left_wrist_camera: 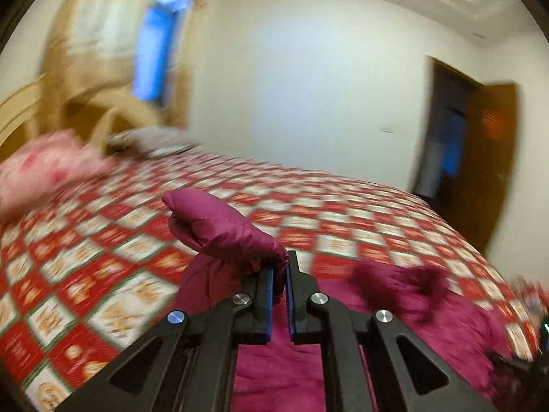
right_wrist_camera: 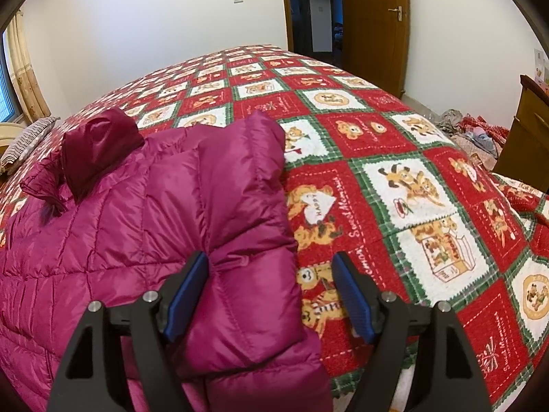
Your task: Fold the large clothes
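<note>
Jacket: magenta puffer jacket (right_wrist_camera: 137, 226) spread on teddy-bear quilt (right_wrist_camera: 394, 178).
Left gripper (left_wrist_camera: 280, 269): clamped on jacket sleeve (left_wrist_camera: 219, 226), lifted.
Right gripper (right_wrist_camera: 271, 267): fingers apart over folded sleeve.

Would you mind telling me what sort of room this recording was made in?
Most likely a home bedroom: a large bed under a red teddy-bear quilt, a striped pillow near the curtained window, and a wooden door.

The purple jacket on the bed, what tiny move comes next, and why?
Probably carry the sleeve pinched in the left gripper across onto the jacket body. It is lifted off the bedspread, while the other sleeve already lies folded over the front. The right gripper is open and holds nothing.
</note>
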Action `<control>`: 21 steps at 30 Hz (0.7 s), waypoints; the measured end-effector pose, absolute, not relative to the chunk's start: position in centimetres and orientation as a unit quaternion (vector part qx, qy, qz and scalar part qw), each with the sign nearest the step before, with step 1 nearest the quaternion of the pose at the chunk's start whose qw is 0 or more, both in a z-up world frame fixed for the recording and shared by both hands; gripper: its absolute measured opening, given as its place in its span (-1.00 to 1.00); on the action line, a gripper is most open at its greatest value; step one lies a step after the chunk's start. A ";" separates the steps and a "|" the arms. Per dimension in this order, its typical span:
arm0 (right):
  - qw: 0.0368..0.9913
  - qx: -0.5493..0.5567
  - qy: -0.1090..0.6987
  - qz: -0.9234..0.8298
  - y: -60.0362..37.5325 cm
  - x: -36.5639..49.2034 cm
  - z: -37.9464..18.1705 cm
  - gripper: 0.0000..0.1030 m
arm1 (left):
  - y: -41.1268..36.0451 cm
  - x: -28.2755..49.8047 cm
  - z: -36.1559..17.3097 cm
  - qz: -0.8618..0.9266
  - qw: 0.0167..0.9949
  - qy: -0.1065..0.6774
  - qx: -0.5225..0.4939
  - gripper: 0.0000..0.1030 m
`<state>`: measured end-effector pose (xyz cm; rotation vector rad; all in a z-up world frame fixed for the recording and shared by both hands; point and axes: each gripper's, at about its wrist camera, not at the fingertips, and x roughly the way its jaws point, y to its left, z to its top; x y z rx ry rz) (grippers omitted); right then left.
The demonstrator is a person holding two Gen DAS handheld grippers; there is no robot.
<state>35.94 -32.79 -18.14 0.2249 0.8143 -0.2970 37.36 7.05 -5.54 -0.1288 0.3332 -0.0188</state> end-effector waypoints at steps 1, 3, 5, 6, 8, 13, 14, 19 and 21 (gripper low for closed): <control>0.902 0.109 0.393 -0.143 -32.8 35.9 -18.2 0.49 | 4.9 37.0 -5.4 -0.036 0.985 0.163 -0.047 -0.90; 0.902 0.110 0.393 -0.143 -32.8 35.9 -18.2 0.49 | 0.9 36.5 -5.7 -0.082 0.984 0.160 -0.014 -0.90; 0.902 0.111 0.393 -0.143 -32.8 35.9 -18.2 0.49 | -3.4 36.0 -6.8 -0.125 0.978 0.165 0.026 -0.89; 0.902 0.111 0.392 -0.142 -32.8 35.9 -18.2 0.49 | -4.7 36.0 -7.5 -0.144 0.973 0.174 0.040 -0.89; 0.902 0.112 0.392 -0.142 -32.9 35.8 -18.2 0.49 | -8.1 36.0 -9.5 -0.186 0.957 0.212 0.071 -0.89; 0.902 0.113 0.392 -0.141 -32.9 35.8 -18.2 0.49 | -11.7 35.5 -13.4 -0.244 0.919 0.291 0.103 -0.84; 0.902 0.115 0.391 -0.140 -33.0 35.8 -18.2 0.50 | -11.8 35.3 -13.9 -0.248 0.914 0.300 0.111 -0.83; 0.902 0.120 0.390 -0.138 -32.9 35.8 -18.2 0.50 | -11.1 33.9 -14.9 -0.260 0.897 0.335 0.124 -0.73; 0.902 0.121 0.390 -0.138 -33.0 35.8 -18.2 0.50 | -10.1 33.3 -14.8 -0.265 0.894 0.344 0.113 -0.55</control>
